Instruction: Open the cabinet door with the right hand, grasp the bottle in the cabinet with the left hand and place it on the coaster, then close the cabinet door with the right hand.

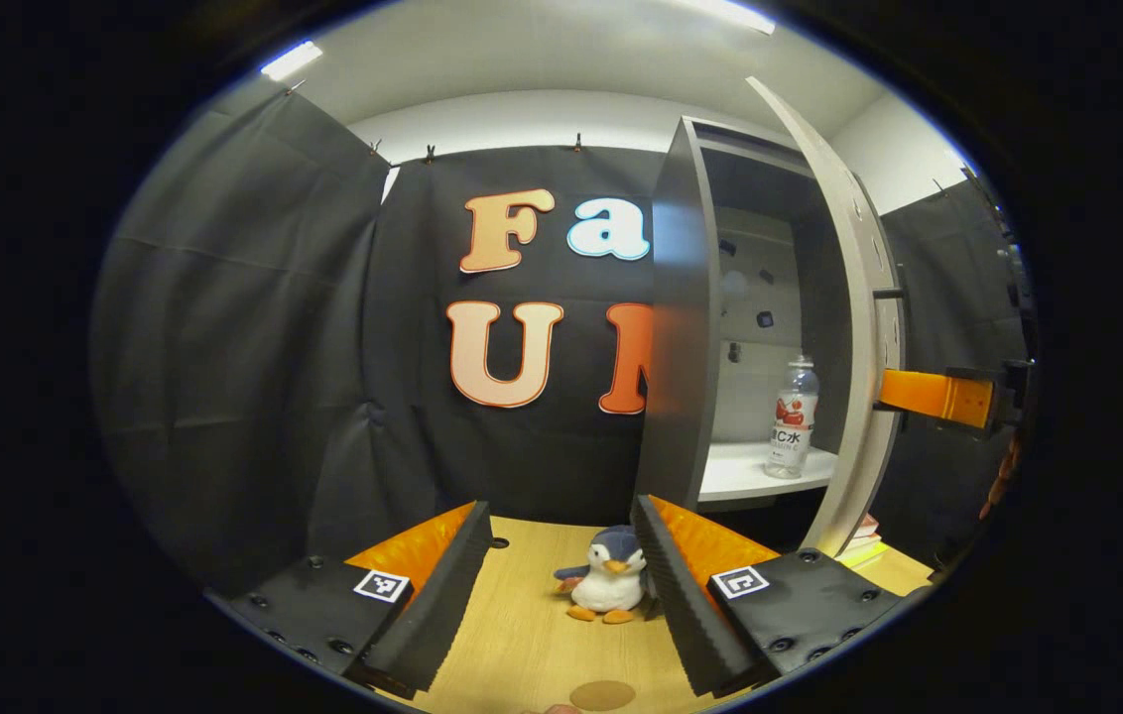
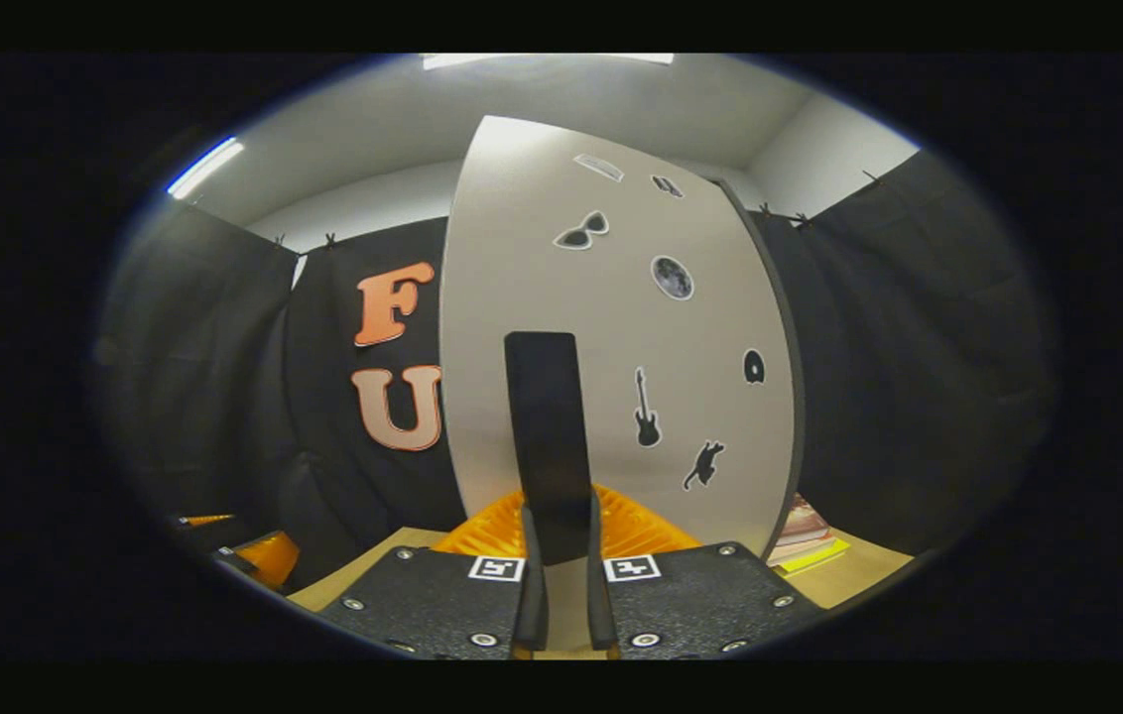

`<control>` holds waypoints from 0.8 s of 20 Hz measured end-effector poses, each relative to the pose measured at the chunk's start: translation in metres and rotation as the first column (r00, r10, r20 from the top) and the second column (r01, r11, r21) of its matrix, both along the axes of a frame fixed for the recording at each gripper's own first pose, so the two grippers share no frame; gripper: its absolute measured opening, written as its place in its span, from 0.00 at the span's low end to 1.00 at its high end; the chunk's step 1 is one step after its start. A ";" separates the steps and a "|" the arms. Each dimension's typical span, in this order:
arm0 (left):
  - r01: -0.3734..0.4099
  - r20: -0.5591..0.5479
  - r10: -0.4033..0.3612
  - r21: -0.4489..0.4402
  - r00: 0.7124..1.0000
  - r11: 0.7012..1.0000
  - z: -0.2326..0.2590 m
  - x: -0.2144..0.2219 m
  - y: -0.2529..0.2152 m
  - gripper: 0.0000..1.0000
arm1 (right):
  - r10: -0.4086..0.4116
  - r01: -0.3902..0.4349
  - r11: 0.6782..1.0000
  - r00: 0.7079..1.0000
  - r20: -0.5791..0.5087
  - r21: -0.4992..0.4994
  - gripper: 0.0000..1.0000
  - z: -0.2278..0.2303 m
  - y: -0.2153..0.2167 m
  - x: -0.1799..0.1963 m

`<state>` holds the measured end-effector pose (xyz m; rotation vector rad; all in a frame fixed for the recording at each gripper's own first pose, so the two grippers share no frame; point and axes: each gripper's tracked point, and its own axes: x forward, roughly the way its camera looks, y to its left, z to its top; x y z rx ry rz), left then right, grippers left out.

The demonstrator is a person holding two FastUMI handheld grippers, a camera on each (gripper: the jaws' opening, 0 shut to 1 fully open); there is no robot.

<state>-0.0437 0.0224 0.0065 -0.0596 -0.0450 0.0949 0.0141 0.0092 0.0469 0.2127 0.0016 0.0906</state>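
Note:
The cabinet (image 1: 676,327) stands open, its pale door (image 1: 859,327) swung out to the right. Inside, a clear bottle (image 1: 792,416) with a red-and-white label stands upright on the white shelf (image 1: 735,471). My left gripper (image 1: 561,585) is open and low over the wooden table, well short of the bottle. A round brown coaster (image 1: 602,694) lies on the table just below its fingers. In the right gripper view, my right gripper (image 2: 561,555) is shut on the dark vertical handle (image 2: 547,436) of the stickered door (image 2: 621,327). The right gripper (image 1: 948,397) is also seen at the door's outer side.
A penguin plush toy (image 1: 606,585) sits on the table (image 1: 522,635) between my left fingers, in front of the cabinet. A stack of books (image 2: 805,535) lies beside the door's lower edge. Black cloth walls surround the booth.

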 end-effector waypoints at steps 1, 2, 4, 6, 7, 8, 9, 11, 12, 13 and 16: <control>-0.002 0.001 0.002 0.000 1.000 1.000 0.000 -0.002 -0.004 0.96 | 0.002 -0.002 1.000 1.000 -0.001 -0.008 0.17 0.001 -0.003 -0.001; -0.001 0.001 0.001 0.000 1.000 1.000 0.000 -0.005 -0.009 0.95 | 0.005 -0.005 1.000 1.000 -0.007 -0.007 0.13 0.000 -0.009 -0.005; 0.005 0.003 -0.005 -0.005 1.000 1.000 0.002 -0.004 -0.021 0.96 | 0.015 -0.014 1.000 1.000 -0.015 0.012 0.15 0.001 -0.021 -0.015; 0.020 0.003 -0.020 -0.014 1.000 1.000 0.002 -0.004 -0.035 0.95 | 0.008 -0.007 1.000 1.000 -0.020 0.008 0.14 0.001 -0.034 -0.024; 0.030 0.004 -0.030 -0.017 1.000 0.999 0.002 -0.004 -0.044 0.95 | 0.001 -0.001 1.000 1.000 -0.026 0.005 0.13 0.000 -0.041 -0.029; 0.044 0.007 -0.043 -0.019 0.999 0.999 0.003 -0.005 -0.052 0.95 | -0.004 0.004 1.000 1.000 -0.029 0.010 0.14 -0.001 -0.046 -0.033; 0.058 0.007 -0.058 -0.018 0.998 0.998 0.005 -0.003 -0.060 0.95 | -0.001 0.002 1.000 0.999 -0.037 0.015 0.16 -0.001 -0.052 -0.036; 0.082 0.013 -0.082 -0.012 0.997 0.997 0.010 -0.003 -0.076 0.95 | -0.001 0.002 1.000 0.999 -0.043 0.025 0.14 -0.002 -0.063 -0.044; 0.095 0.018 -0.095 -0.008 0.995 0.995 0.012 -0.002 -0.084 0.95 | -0.008 0.009 1.000 0.999 -0.044 0.026 0.14 -0.003 -0.072 -0.047; 0.109 0.024 -0.109 -0.004 0.994 0.994 0.014 -0.001 -0.092 0.95 | -0.016 0.017 1.000 0.999 -0.044 0.025 0.12 -0.004 -0.079 -0.050; 0.148 0.032 -0.148 0.012 0.988 0.989 0.019 -0.001 -0.115 0.95 | -0.049 0.050 0.999 0.998 -0.044 0.018 0.09 -0.009 -0.106 -0.063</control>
